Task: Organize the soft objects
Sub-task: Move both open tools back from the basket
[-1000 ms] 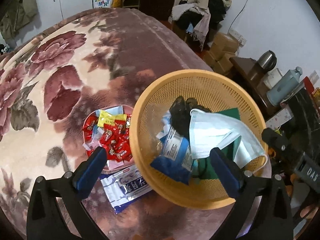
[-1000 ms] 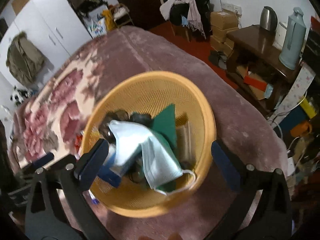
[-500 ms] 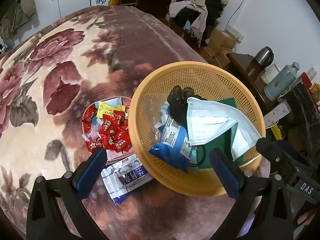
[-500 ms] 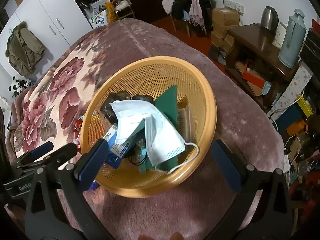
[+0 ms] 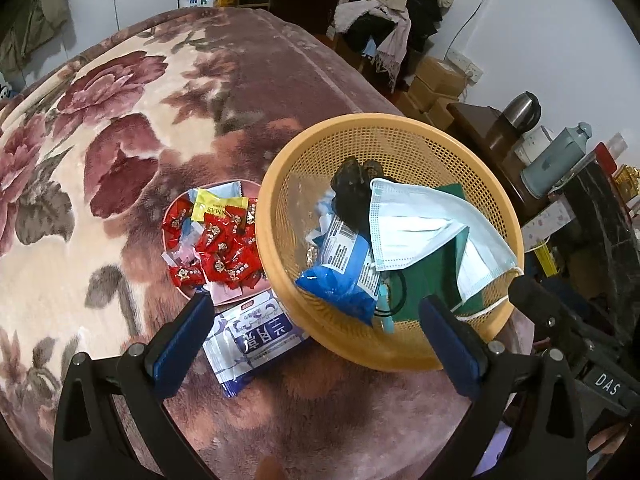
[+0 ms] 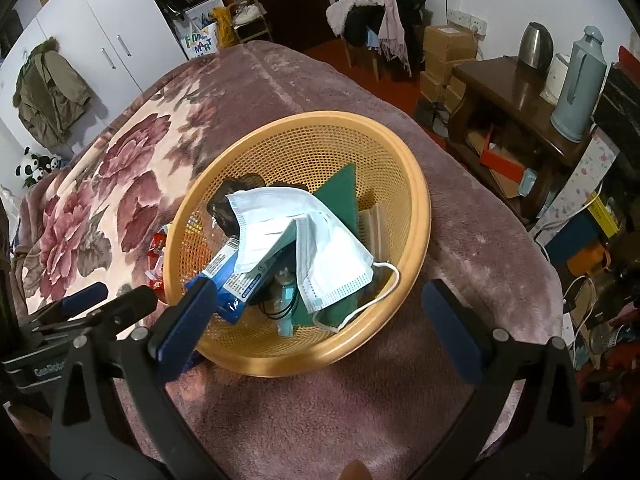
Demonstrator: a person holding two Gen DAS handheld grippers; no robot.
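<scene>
On a floral-blanketed bed (image 5: 120, 128), an orange mesh basket (image 6: 416, 208) holds a face mask (image 6: 304, 232), its long axis running near-right to far-left, dead ahead of the right tongs (image 6: 320, 324). Both right and left tongs (image 5: 316, 332) hover wide open, empty; the right looks better aligned.

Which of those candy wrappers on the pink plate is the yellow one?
The yellow wrapper lies at the far edge of the pink plate, beside a pale blue one; the red candies fill most of the plate nearer the camera.
</scene>
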